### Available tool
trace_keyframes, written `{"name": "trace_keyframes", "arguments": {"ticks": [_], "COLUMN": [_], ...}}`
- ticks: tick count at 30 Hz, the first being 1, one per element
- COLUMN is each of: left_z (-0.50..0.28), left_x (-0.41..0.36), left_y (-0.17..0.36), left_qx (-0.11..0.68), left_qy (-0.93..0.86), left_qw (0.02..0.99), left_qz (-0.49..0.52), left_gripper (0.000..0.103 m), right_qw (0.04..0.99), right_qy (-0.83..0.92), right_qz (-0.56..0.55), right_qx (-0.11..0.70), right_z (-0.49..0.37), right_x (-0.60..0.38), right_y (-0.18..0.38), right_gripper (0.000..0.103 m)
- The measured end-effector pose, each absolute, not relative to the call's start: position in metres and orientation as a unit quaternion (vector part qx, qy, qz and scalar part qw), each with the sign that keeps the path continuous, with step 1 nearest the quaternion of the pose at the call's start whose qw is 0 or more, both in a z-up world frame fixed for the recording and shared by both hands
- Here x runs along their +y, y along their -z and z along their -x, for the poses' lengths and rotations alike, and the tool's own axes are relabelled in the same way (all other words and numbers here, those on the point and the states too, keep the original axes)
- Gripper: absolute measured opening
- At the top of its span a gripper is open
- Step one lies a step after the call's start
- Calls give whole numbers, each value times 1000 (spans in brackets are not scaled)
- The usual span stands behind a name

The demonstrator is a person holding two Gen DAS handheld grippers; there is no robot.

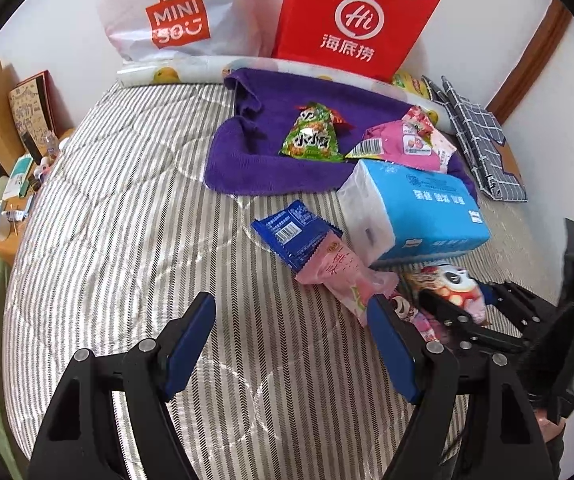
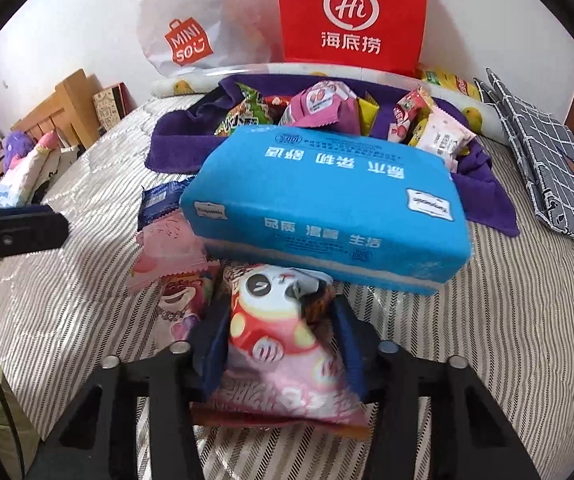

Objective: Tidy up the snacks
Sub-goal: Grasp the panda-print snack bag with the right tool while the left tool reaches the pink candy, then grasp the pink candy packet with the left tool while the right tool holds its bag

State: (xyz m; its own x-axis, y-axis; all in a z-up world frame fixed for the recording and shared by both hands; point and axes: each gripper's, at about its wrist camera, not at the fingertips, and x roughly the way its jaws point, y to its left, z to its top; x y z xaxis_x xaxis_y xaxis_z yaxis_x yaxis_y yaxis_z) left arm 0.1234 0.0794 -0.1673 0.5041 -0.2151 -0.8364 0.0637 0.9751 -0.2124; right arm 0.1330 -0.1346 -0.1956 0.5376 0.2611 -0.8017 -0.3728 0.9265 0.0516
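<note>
**Snack Sorting: Right Tool Closed on Panda Packet**

Striped grey-and-white bedding (image 1: pixel 127 208) forms the work surface. At its far edge a white shopping bag (image 1: pixel 175 12) and a red paper bag (image 1: pixel 351 20) stand against the wall.

**Sorted area.** A purple towel (image 1: pixel 247 148) lies spread in front of the two bags. On it rest a green snack packet (image 1: pixel 313 134), a magenta snack packet (image 1: pixel 401 144) and several smaller wrapped items. A folded checked cloth (image 1: pixel 483 140) lies to the right of the towel, apart from it.

**Unsorted area.** A blue tissue pack (image 2: pixel 327 204) sits on the bedding at the near edge of the towel. To its left lie a dark blue packet (image 1: pixel 291 236) and a pale pink packet (image 1: pixel 339 276); the blue one overlaps the pink one. A packet with a pink bear print (image 2: pixel 179 304) lies just beside the pale pink one.

**Right gripper (image 2: pixel 283 344).** Both blue pads press against the sides of a pink panda-print snack packet (image 2: pixel 275 340), which bulges between them. The jaws stand roughly a third open, held there by the packet. The packet lies just in front of the tissue pack; whether it is off the bedding cannot be told.

**Left gripper (image 1: pixel 291 348).** Jaws stand wide apart, with only bedding between them. It hangs over the bedding to the left of the unsorted packets. Its right pad sits at the tail of the pale pink packet; contact cannot be confirmed.
</note>
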Motion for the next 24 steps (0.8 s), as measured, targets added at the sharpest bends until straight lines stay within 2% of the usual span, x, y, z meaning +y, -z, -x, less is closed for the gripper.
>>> {"name": "trace_keyframes", "arguments": {"ticks": [8, 15, 18, 24], "left_z": [-143, -163, -167, -169], "left_x": [57, 43, 37, 41], "left_y": [181, 200, 208, 211], "left_qx": [500, 521, 529, 526], "left_qy": [93, 91, 90, 83], "left_qw": [857, 843, 838, 840], "left_qz": [88, 99, 100, 107], "left_gripper": [76, 63, 62, 45], "right_qw": [894, 897, 897, 895], "right_qy": [-139, -107, -98, -95], "right_qz": [40, 13, 14, -1], "right_qx": [423, 429, 431, 435], "right_z": [-123, -119, -119, -123], "right_x": [-187, -235, -244, -256], "right_y": [178, 176, 178, 182], "right_gripper": [45, 45, 45, 45]}}
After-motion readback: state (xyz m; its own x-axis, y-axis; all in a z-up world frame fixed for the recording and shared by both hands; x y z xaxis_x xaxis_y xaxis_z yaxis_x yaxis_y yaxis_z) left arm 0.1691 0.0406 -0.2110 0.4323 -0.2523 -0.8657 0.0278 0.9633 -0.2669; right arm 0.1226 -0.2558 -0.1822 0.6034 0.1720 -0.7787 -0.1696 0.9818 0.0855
